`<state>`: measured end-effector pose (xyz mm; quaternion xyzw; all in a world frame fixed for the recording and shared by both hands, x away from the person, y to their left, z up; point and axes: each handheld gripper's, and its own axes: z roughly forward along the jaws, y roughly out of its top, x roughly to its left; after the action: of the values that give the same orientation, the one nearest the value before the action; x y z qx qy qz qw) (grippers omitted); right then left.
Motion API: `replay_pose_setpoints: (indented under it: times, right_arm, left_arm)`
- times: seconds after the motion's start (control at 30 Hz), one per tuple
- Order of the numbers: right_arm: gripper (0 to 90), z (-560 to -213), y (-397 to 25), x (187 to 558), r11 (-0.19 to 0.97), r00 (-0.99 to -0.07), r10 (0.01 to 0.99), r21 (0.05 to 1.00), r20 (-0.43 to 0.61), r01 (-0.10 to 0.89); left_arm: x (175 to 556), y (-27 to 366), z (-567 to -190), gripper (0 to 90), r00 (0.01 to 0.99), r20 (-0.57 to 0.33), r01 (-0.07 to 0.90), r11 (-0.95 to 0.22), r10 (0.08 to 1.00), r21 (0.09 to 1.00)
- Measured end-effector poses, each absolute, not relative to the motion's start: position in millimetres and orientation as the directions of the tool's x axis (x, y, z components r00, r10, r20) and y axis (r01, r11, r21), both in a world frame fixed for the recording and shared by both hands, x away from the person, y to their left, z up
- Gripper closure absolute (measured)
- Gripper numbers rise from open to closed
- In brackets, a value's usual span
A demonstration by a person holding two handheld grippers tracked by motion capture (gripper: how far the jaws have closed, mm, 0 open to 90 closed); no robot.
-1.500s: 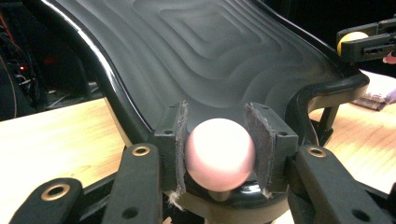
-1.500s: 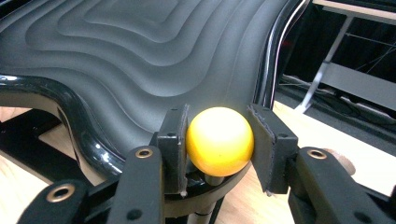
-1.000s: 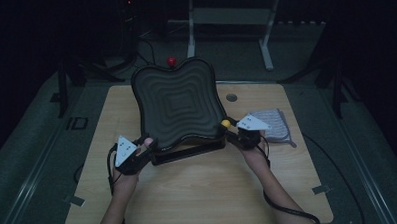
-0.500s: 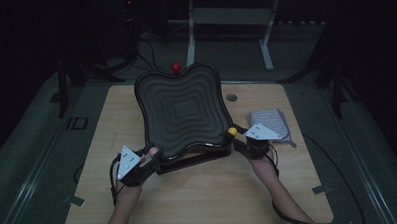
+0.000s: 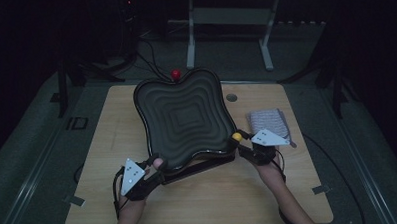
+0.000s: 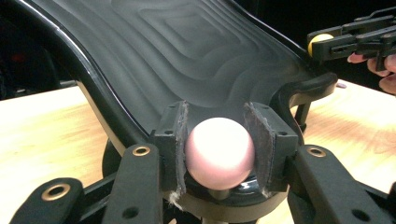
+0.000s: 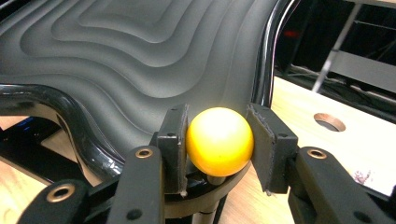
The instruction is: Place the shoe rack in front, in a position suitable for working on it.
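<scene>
High view, lower left of frame: my left gripper (image 5: 156, 168) sits low on the wooden table (image 5: 112, 145), jaws clamped on the pink knob (image 5: 158, 164) at the near-left corner of the black wavy tray (image 5: 184, 115). In the left gripper view that pink knob (image 6: 219, 153) fills lower centre, both padded jaws pressed against its sides, tray surface (image 6: 187, 60) rising behind it toward the top of frame, ridged in stepped concentric squares. Upper right of that same view I see my right gripper (image 6: 327, 44) far off, pinching the yellow knob (image 6: 316, 41). Back to the high view, centre: the tray is tilted, far edge higher in frame, near edge low, a dark stand under it, touching the table as far as I can tell. Red knob (image 5: 175, 74) sits at the tray's far edge, top centre of the tray. Small round hole (image 5: 231, 97) in the table just right of the tray's upper right lobe. Right of centre: my right gripper (image 5: 240, 139) closed on the yellow knob (image 5: 236, 136) at the tray's near-right corner. Right gripper view, lower centre: yellow knob (image 7: 219, 141) squeezed between both jaw pads, tray (image 7: 130, 56) spreading up and left, the table hole (image 7: 329, 122) at mid right. Far right in the high view: a folded patterned cloth (image 5: 269, 123) lying flat on the table, just beside my right gripper, apart from the tray.
</scene>
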<state>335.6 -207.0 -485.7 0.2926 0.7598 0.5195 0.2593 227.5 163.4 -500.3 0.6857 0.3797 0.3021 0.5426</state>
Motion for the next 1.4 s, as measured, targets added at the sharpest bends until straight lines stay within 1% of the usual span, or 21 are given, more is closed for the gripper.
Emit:
replay_pose_setpoints:
  times: [0.47, 0.57, 0.67, 0.8, 1.0, 1.2, 1.3, 1.4]
  right_arm:
    - [59.7, -488, -229, 319, 0.287, -0.712, 0.695, 0.947, -0.103, 0.143]
    - [59.7, -490, -236, 316, 0.269, -0.713, 0.696, 0.952, -0.089, 0.144]
    - [59.8, -488, -239, 315, 0.286, -0.718, 0.689, 0.947, -0.096, 0.148]
    - [59.8, -489, -242, 312, 0.268, -0.715, 0.694, 0.952, -0.083, 0.15]
    - [59.7, -490, -245, 315, 0.253, -0.707, 0.703, 0.955, -0.07, 0.157]
    - [59.6, -489, -242, 318, 0.26, -0.703, 0.708, 0.951, -0.071, 0.166]
    - [58.4, -488, -240, 319, 0.261, -0.705, 0.706, 0.95, -0.065, 0.173]
    - [53.8, -487, -240, 319, 0.257, -0.713, 0.699, 0.949, -0.053, 0.181]
  left_arm:
    - [202, 145, -502, 59.9, 0.579, -0.025, 0.19, -0.104, 0.815, 0.976]
    - [198, 140, -502, 59.9, 0.59, -0.012, 0.178, -0.116, 0.807, 0.977]
    - [195, 137, -503, 60.0, 0.592, -0.012, 0.173, -0.113, 0.806, 0.978]
    - [192, 134, -503, 59.9, 0.599, -0.032, 0.185, -0.1, 0.8, 0.978]
    - [189, 129, -503, 60.0, 0.614, -0.011, 0.173, -0.121, 0.789, 0.977]
    - [190, 130, -504, 59.8, 0.603, 0.007, 0.154, -0.126, 0.798, 0.98]
    - [191, 132, -504, 58.7, 0.608, -0.003, 0.156, -0.116, 0.794, 0.981]
    - [191, 133, -502, 56.8, 0.61, 0.0, 0.147, -0.113, 0.792, 0.983]
